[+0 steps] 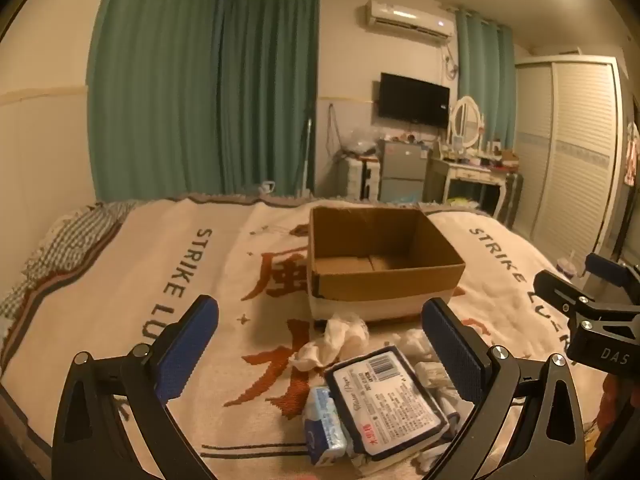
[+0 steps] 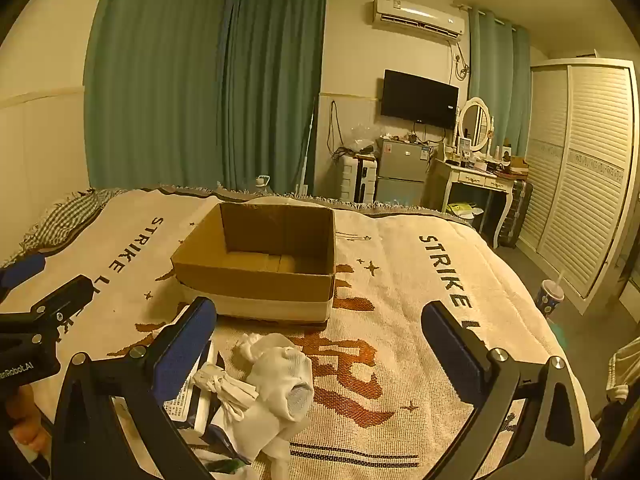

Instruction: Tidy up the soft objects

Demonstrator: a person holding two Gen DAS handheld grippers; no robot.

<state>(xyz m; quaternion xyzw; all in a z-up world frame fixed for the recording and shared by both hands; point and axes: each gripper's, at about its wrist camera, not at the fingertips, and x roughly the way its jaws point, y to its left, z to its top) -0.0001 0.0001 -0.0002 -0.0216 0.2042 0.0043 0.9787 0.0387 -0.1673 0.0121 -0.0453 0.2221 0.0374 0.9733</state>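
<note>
An open, empty cardboard box (image 1: 384, 264) stands on the bed blanket (image 1: 168, 264); it also shows in the right wrist view (image 2: 264, 272). In front of it lies a pile: a dark-edged tissue pack (image 1: 384, 396), a small blue tissue pack (image 1: 324, 424), crumpled white cloth (image 1: 336, 340) and white socks (image 2: 280, 380). My left gripper (image 1: 320, 356) is open and empty above the tissue packs. My right gripper (image 2: 320, 356) is open and empty, hovering over the socks. Each gripper shows at the other view's edge.
The blanket covers the bed, with a checked pillow (image 1: 64, 248) at far left. Beyond the bed's far edge are green curtains (image 1: 200, 92), a small fridge (image 2: 400, 172), a dressing table (image 2: 476, 176) and a wardrobe (image 2: 580, 176). A drink cup (image 2: 550, 296) stands on the floor right.
</note>
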